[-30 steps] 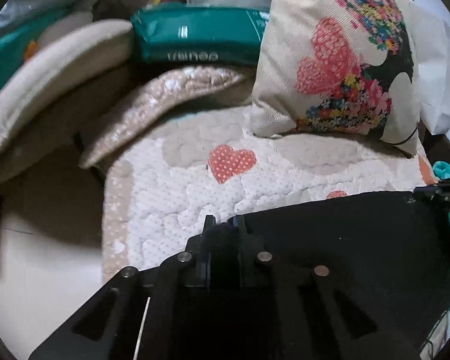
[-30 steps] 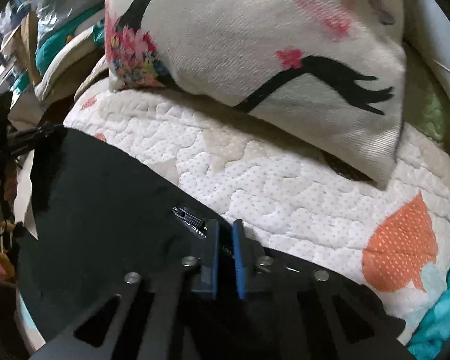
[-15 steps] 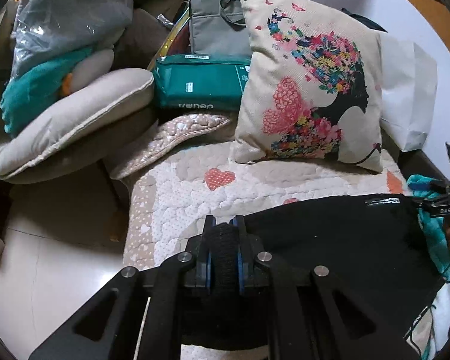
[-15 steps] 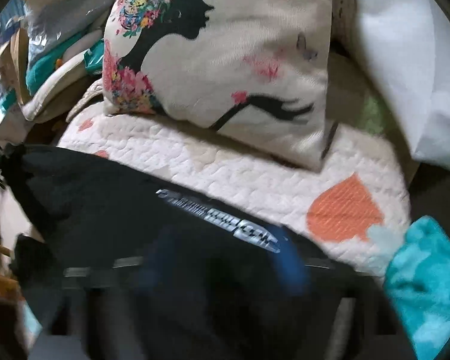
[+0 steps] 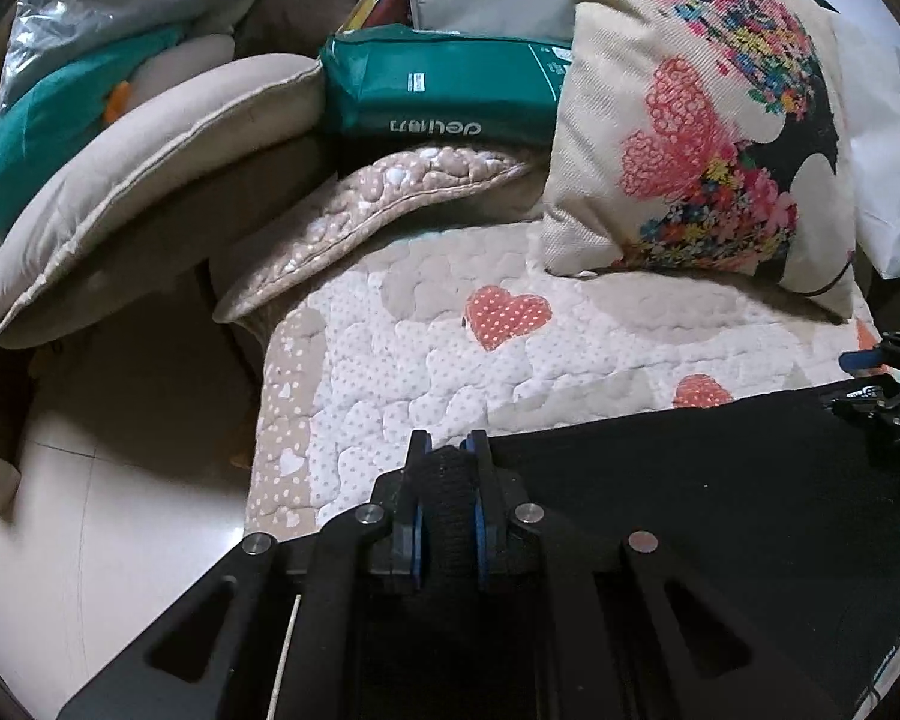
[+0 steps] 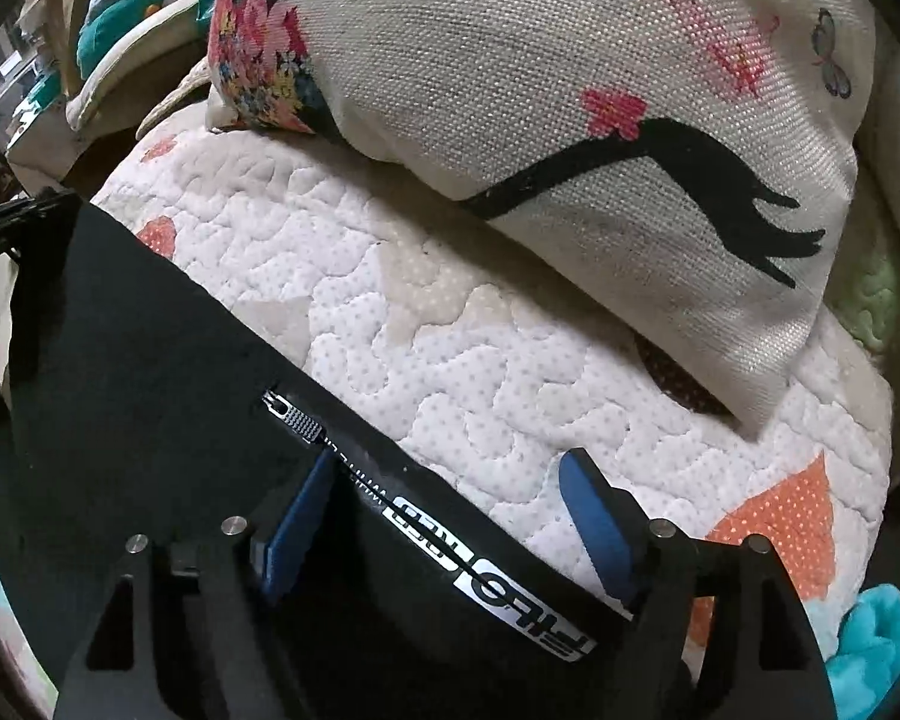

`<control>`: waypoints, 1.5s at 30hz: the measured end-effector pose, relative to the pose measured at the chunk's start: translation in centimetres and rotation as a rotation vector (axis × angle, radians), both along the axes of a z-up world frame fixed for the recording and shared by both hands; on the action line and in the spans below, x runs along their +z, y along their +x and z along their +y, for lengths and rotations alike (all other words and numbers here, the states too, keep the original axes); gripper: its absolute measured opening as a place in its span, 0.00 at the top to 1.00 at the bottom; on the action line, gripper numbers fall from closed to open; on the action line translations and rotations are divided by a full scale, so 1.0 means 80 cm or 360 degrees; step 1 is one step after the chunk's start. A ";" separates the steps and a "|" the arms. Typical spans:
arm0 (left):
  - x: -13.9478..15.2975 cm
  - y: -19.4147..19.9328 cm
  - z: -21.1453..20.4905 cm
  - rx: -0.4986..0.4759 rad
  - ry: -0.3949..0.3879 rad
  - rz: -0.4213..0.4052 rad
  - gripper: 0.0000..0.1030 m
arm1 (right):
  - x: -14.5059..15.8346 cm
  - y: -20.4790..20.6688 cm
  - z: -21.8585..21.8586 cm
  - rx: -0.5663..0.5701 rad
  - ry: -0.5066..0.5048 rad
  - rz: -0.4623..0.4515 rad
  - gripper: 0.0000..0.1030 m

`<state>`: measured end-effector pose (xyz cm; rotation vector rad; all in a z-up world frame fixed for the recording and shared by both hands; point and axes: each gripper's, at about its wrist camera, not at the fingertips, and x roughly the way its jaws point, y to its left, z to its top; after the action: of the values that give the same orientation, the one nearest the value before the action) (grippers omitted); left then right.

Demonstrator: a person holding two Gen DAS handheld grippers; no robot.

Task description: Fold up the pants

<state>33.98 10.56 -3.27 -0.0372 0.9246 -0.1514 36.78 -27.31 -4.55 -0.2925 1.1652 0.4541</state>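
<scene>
white quilted cover with orange hearts spread beneath; black fabric pants laid flat across its near edge, below the cream embroidered flower cushion. left tongs clamped on a bunched pants edge. right tongs spread wide, straddling the printed waistband, gripping nothing.
</scene>
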 end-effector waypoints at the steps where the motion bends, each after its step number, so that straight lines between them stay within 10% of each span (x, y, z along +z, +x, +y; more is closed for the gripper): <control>1: 0.000 -0.001 -0.001 0.0004 0.0002 -0.0004 0.89 | 0.001 -0.001 -0.001 0.0008 0.0021 0.0018 0.34; 4: 0.008 -0.008 -0.001 0.0008 0.0003 -0.0027 0.89 | 0.009 -0.012 0.001 0.0052 0.0112 0.0080 0.75; 9: 0.037 -0.028 0.003 0.0012 -0.0001 -0.0082 0.89 | 0.016 -0.027 0.011 -0.0024 0.0040 0.0023 0.93; 26: 0.150 -0.236 -0.001 -0.0099 0.0136 -0.0381 0.89 | 0.151 -0.219 0.018 -0.0088 0.0059 -0.0249 0.95; 38: 0.050 -0.387 -0.005 -0.0214 0.0258 -0.0066 0.82 | 0.041 -0.430 0.056 0.0013 -0.0123 0.0183 0.94; 45: 0.064 -0.434 0.040 -0.0128 0.0088 0.0016 0.70 | 0.026 -0.463 0.054 -0.0090 -0.0180 0.0267 0.72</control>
<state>-0.77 13.74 1.83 0.0506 0.9405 -0.2003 -0.28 -22.96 -2.49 -0.3233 1.3624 0.3690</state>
